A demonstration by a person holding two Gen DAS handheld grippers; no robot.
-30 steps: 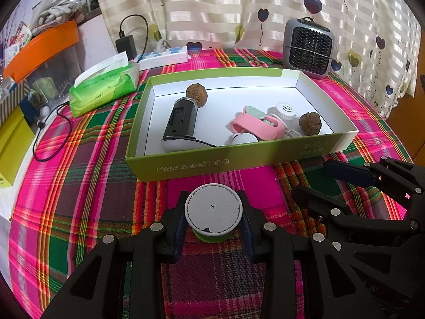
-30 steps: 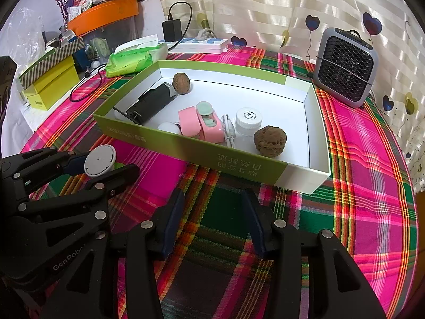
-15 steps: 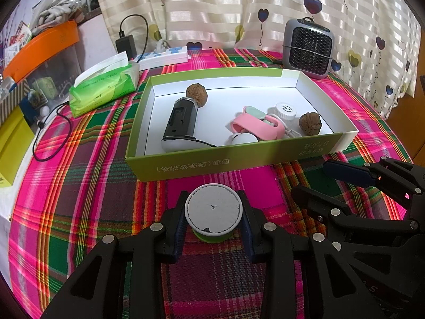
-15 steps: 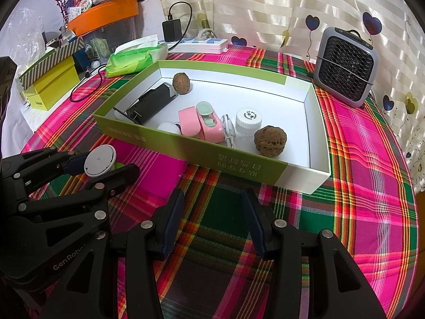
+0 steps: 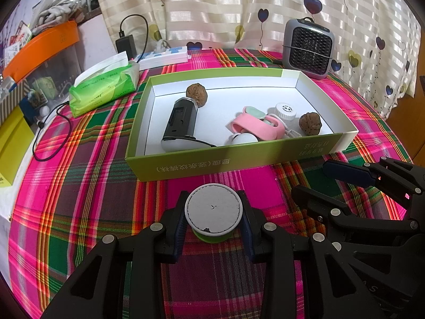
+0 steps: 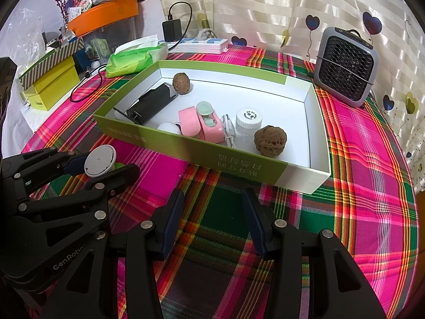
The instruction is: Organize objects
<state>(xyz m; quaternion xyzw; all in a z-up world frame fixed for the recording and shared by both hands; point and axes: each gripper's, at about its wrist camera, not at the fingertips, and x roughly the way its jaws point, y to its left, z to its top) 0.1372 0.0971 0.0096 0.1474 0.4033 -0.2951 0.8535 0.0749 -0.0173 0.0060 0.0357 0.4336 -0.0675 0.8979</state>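
My left gripper [image 5: 213, 223] is shut on a round white-topped, green-based tape roll [image 5: 213, 208], on or just above the plaid cloth in front of the green box [image 5: 186, 163]. The roll also shows in the right wrist view [image 6: 99, 157]. The box [image 6: 202, 154] holds a black device [image 5: 182, 118], two walnuts [image 5: 196, 93] [image 6: 270, 141], a pink clip-like gadget [image 6: 203, 122], a white-capped jar [image 6: 249, 120] and a white ball [image 6: 168, 127]. My right gripper [image 6: 212, 218] is open and empty over the cloth, near the box's front wall.
A grey fan heater [image 6: 346, 66] stands at the back right. A green tissue pack [image 5: 105, 87], a power strip with charger [image 5: 164, 54], a yellow box [image 6: 51, 86] and an orange-lidded bin [image 6: 106, 13] sit at the back left. A black cable [image 5: 50, 133] lies left of the box.
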